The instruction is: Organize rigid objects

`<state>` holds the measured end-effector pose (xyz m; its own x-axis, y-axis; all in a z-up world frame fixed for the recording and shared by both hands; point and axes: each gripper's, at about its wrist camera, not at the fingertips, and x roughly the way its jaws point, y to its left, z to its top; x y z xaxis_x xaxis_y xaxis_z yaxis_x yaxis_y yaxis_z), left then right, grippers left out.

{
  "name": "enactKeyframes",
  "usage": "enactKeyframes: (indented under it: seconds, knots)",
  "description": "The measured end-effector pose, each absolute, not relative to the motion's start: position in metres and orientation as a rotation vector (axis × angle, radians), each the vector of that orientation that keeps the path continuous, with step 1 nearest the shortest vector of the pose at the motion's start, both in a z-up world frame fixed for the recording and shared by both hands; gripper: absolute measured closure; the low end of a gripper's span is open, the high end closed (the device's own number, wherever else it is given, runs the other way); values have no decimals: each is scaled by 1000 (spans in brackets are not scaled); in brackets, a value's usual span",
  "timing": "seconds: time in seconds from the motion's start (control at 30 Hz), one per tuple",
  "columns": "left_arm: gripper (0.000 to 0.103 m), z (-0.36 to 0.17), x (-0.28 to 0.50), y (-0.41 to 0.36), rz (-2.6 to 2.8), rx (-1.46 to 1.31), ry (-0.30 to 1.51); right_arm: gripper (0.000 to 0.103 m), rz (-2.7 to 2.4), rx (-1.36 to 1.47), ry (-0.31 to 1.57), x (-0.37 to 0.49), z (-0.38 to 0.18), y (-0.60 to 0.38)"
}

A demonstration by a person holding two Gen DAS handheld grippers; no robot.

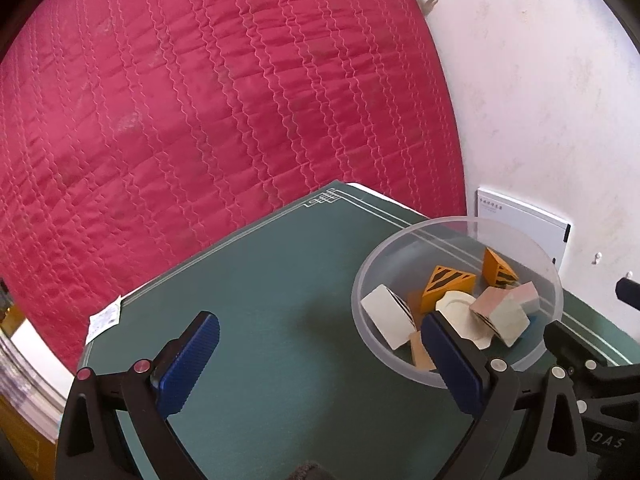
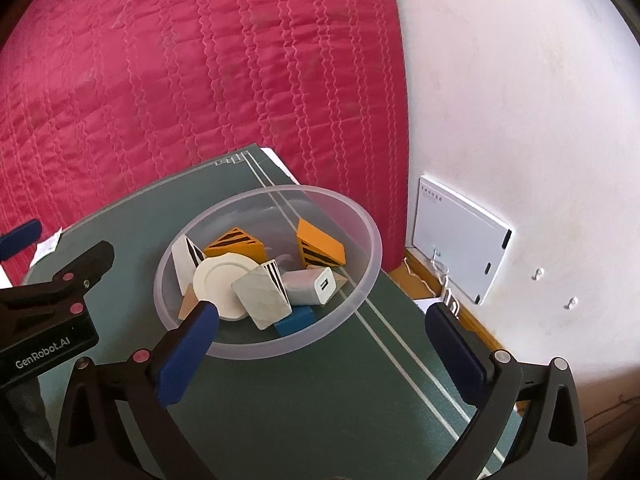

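Note:
A clear plastic bowl (image 1: 552,276) (image 2: 372,248) stands on a green mat (image 1: 260,280) (image 2: 320,392). It holds orange striped wedges (image 1: 444,284) (image 2: 320,246), white blocks (image 1: 386,316) (image 2: 262,294), a small white plate (image 2: 220,284), a white USB charger (image 2: 310,286), a pink block (image 1: 526,296) and a blue block (image 2: 296,320). My left gripper (image 1: 320,332) is open and empty over the mat, its right finger in front of the bowl's near rim. My right gripper (image 2: 322,320) is open and empty, its left finger in front of the bowl's rim.
The mat lies on a red quilted bedspread (image 1: 200,100) (image 2: 180,80). A white wall (image 2: 520,100) with a white flat panel (image 2: 460,236) is on the right. A small paper tag (image 1: 105,318) lies at the mat's left edge.

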<state>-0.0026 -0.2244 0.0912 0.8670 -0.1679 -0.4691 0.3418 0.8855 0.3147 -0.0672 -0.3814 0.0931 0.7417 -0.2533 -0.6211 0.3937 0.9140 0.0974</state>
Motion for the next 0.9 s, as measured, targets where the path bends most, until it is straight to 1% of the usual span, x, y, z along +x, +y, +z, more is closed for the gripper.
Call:
enactKeyframes:
  seconds: [0.23,0.9]
  knots:
    - [0,92,-6,-223,-277,407,444,0,-371,153,673,-64,92,-371]
    - [0,88,-6,-228,-289,424,457,0,-360,147,711,-59,85,-368]
